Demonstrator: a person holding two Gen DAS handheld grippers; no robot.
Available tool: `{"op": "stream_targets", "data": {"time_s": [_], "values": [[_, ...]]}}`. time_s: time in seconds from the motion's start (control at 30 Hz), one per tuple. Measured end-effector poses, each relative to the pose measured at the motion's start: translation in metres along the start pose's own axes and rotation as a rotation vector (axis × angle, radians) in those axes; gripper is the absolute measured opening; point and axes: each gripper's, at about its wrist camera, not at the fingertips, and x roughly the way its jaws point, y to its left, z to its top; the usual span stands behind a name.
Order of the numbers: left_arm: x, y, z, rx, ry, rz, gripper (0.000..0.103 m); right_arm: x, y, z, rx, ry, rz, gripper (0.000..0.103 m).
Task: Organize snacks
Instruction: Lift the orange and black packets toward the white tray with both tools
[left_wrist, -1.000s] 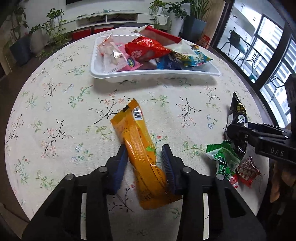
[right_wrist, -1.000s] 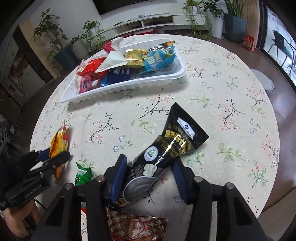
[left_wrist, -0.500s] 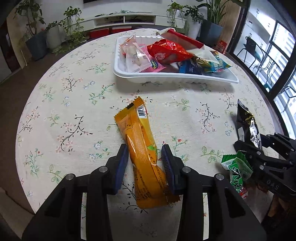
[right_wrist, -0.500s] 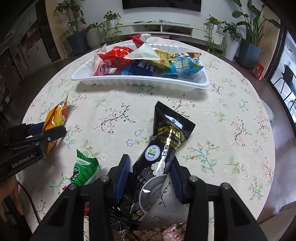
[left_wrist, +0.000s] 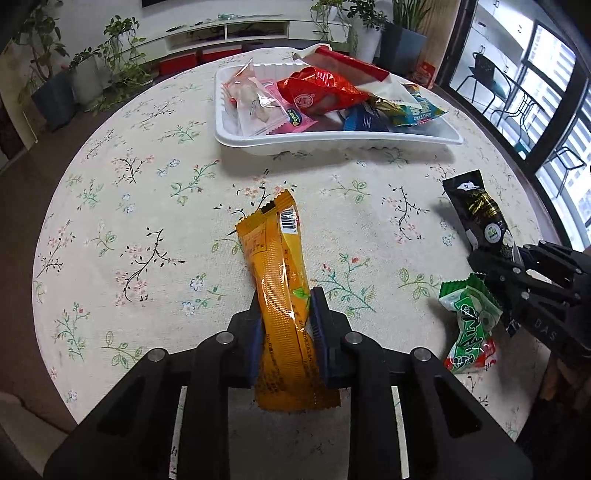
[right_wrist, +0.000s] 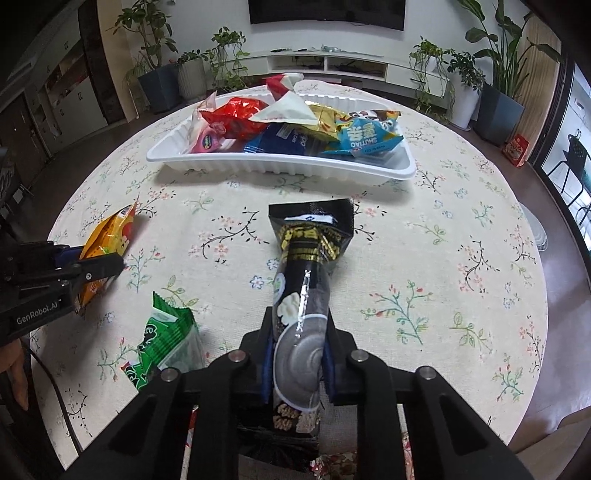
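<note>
Over the table (left_wrist: 147, 192), left claw (left_wrist: 284, 306) clamping orange packet (left_wrist: 275, 251), right claw (right_wrist: 297, 328) clamping black packet (right_wrist: 306, 258)

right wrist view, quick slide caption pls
Right gripper shut on a black snack packet, white tray of snacks beyond.

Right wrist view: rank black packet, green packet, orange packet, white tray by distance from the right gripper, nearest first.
1. black packet: clamped in the right gripper, its jaws shut on it.
2. green packet: just left of the jaws, on the tablecloth.
3. orange packet: far left, in the left gripper.
4. white tray: straight ahead, across the table.
</note>
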Motion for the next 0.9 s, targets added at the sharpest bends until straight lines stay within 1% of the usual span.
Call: {"op": "stream_targets", "data": {"time_s": [0.1,0.2,0.3,0.4,0.47,0.6,0.77,0.9], "values": [[-0.001,0.003,-0.001,-0.013,-0.007,-0.023,0.020,-0.001,-0.004,0.000,0.025,-0.007,0.017,0.022],[-0.005,0.009,-0.004,-0.040,-0.019,-0.059,0.020,-0.007,-0.009,0.000,0.058,-0.029,0.057,0.022],[-0.010,0.015,-0.006,-0.074,-0.036,-0.095,0.020,-0.012,-0.016,0.002,0.124,-0.051,0.156,0.022],[-0.016,0.020,-0.008,-0.109,-0.053,-0.139,0.020,-0.012,-0.024,0.002,0.195,-0.049,0.247,0.022],[-0.019,0.021,-0.008,-0.118,-0.060,-0.148,0.020,-0.011,-0.029,0.002,0.238,-0.043,0.298,0.022],[-0.025,0.020,-0.007,-0.125,-0.079,-0.175,0.020,-0.012,-0.033,0.002,0.284,-0.042,0.345,0.022],[-0.036,0.018,0.000,-0.125,-0.108,-0.201,0.020,-0.020,-0.040,0.007,0.318,-0.054,0.384,0.022],[-0.043,0.019,0.012,-0.125,-0.128,-0.221,0.020,-0.032,-0.050,0.015,0.331,-0.082,0.384,0.022]]}}
